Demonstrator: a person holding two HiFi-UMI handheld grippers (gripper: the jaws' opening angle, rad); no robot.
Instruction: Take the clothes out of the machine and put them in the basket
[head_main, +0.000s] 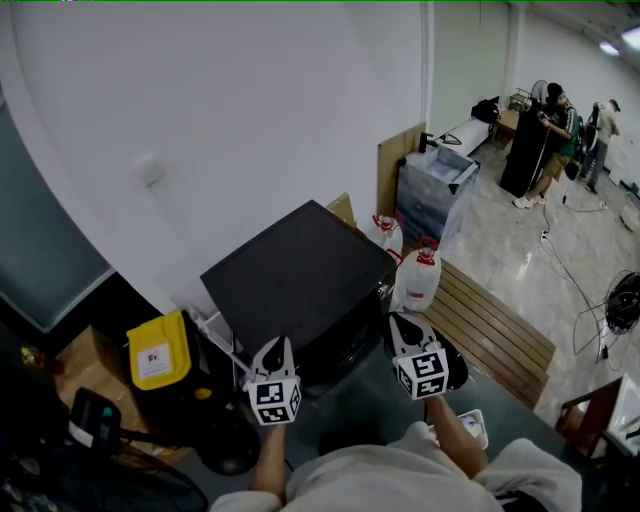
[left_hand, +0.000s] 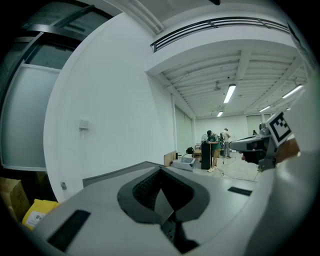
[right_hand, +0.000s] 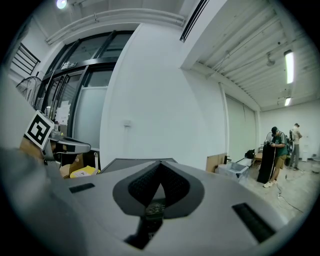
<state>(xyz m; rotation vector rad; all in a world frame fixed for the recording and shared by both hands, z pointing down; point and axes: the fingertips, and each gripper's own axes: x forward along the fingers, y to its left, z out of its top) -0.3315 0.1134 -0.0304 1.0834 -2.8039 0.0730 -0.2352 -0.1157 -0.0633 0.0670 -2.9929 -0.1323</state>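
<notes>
The machine (head_main: 295, 275) is a black box with a flat top, standing against the white wall in the head view. No clothes show in any view, and I cannot make out a basket for certain. My left gripper (head_main: 279, 347) is held level at the machine's near left corner, its jaws shut on nothing. My right gripper (head_main: 405, 322) hovers by the near right corner, also shut and empty. In the left gripper view the left gripper (left_hand: 161, 170) has its pads meeting at the tip, and the right gripper (left_hand: 260, 145) shows at the side. In the right gripper view the right gripper (right_hand: 161, 165) is closed the same way.
A yellow box (head_main: 158, 352) sits left of the machine. Two white jugs with red caps (head_main: 418, 278) stand at its right, beside a slatted wooden bench (head_main: 490, 325). A plastic bin (head_main: 435, 185) stands further back. People (head_main: 555, 140) stand far off. Cables lie on the floor.
</notes>
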